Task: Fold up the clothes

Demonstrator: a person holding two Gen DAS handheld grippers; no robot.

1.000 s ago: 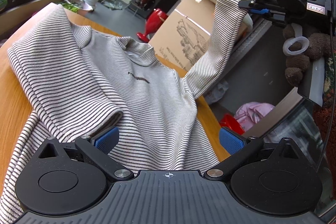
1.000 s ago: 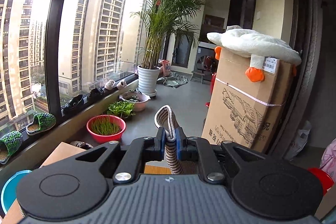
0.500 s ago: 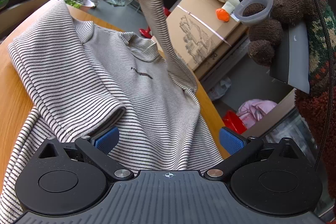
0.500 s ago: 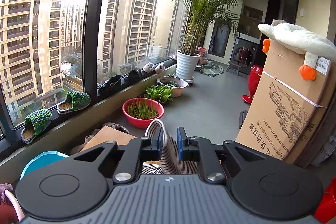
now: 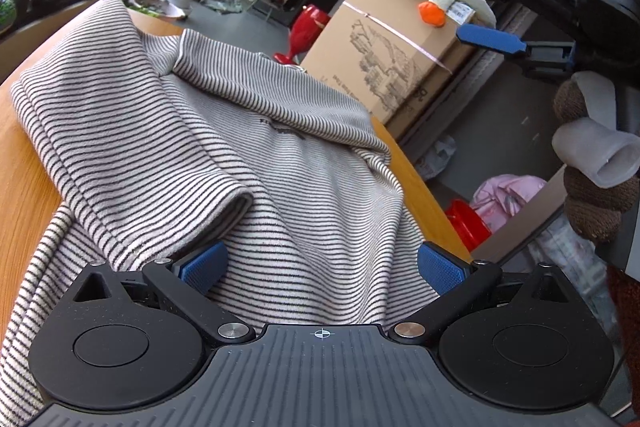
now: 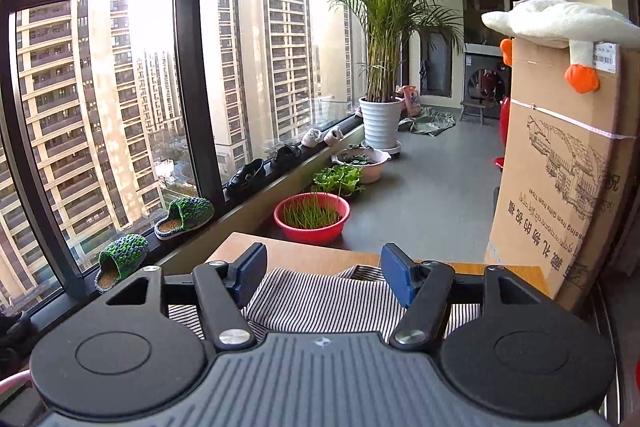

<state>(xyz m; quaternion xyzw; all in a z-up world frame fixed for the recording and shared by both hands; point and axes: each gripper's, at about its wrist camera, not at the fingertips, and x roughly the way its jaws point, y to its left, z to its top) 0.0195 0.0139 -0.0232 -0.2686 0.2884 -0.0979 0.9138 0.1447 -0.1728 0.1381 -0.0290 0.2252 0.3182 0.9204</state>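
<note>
A grey-and-black striped long-sleeve top (image 5: 248, 163) lies on the wooden table (image 5: 24, 163), both sleeves folded in over its body. My left gripper (image 5: 320, 263) is open, low over the top's near hem, its fingers apart on either side of the cloth. My right gripper (image 6: 324, 275) is open and empty, held above the top's far part (image 6: 320, 299). It also shows in the left wrist view (image 5: 492, 39) at the upper right, raised off the table.
A cardboard box (image 5: 384, 55) with a plush goose (image 6: 560, 23) on top stands beyond the table's right edge. A potted palm (image 6: 380, 119), a red basin (image 6: 312, 219) and slippers line the window sill side. A red bin (image 5: 468, 223) sits on the floor.
My right gripper carried the right sleeve across over the top's body, opened and let it go, then rose away. My left gripper stayed put and open.
</note>
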